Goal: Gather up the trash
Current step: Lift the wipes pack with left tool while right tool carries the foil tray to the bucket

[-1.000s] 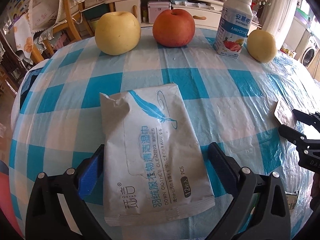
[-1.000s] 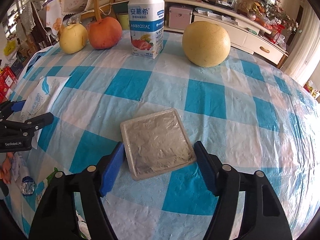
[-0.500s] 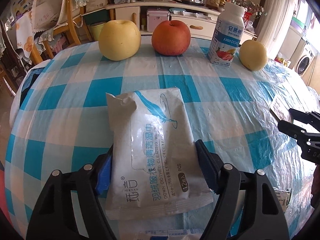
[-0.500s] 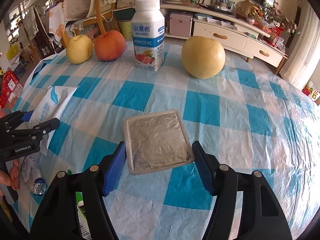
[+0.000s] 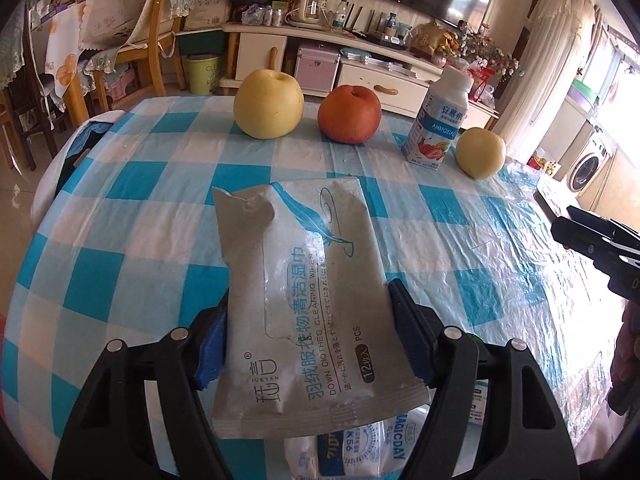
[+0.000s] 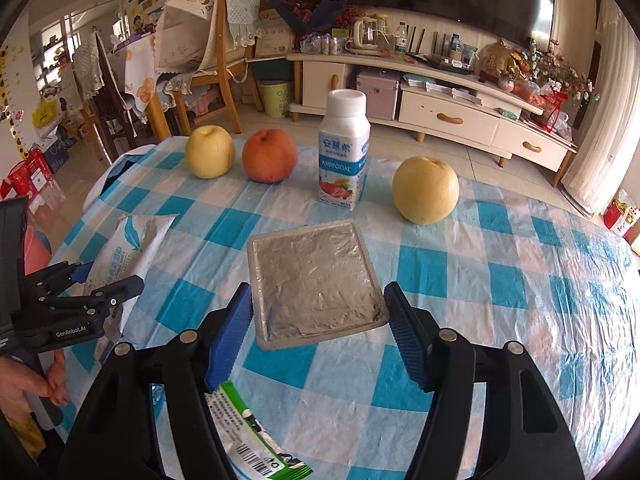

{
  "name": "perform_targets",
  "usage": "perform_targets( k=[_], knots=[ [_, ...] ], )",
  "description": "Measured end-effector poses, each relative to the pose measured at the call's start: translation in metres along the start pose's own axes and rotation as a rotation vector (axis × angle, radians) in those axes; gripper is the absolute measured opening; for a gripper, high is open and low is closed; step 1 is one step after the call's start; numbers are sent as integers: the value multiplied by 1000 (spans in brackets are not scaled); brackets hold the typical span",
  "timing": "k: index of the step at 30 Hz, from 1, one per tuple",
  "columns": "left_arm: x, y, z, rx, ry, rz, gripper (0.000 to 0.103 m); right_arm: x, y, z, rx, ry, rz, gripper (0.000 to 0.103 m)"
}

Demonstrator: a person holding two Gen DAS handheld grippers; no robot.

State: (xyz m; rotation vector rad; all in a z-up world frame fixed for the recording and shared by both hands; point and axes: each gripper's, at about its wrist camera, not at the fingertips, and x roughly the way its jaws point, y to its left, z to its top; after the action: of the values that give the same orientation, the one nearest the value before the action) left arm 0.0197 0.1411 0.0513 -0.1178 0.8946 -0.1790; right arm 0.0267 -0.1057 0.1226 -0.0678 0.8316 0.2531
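On the checked tablecloth (image 6: pixel 500 264): 2 yellow pears, one (image 6: pixel 209 151) at left, one (image 6: pixel 425 189) at right; 1 red apple (image 6: pixel 269 155); 1 yogurt bottle (image 6: pixel 344 148); 1 wet-wipes pack (image 5: pixel 304 276); 1 foil-lidded tray (image 6: pixel 314 280); 2 grippers, left (image 5: pixel 308 344) & right (image 6: pixel 320 332); 1 green-edged carton (image 6: pixel 256 440) below.

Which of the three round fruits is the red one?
The middle one of the left trio: the red apple, between the yellow apple and the yogurt bottle. The other yellow fruit sits right of the bottle.
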Motion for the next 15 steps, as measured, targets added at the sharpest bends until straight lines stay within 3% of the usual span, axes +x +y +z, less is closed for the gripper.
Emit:
perform_targets(
  k=[15],
  knots=[
    [-71,49,-32,-156,-115,-35,73,-29,70,11,-29,-53,120,67]
  ],
)
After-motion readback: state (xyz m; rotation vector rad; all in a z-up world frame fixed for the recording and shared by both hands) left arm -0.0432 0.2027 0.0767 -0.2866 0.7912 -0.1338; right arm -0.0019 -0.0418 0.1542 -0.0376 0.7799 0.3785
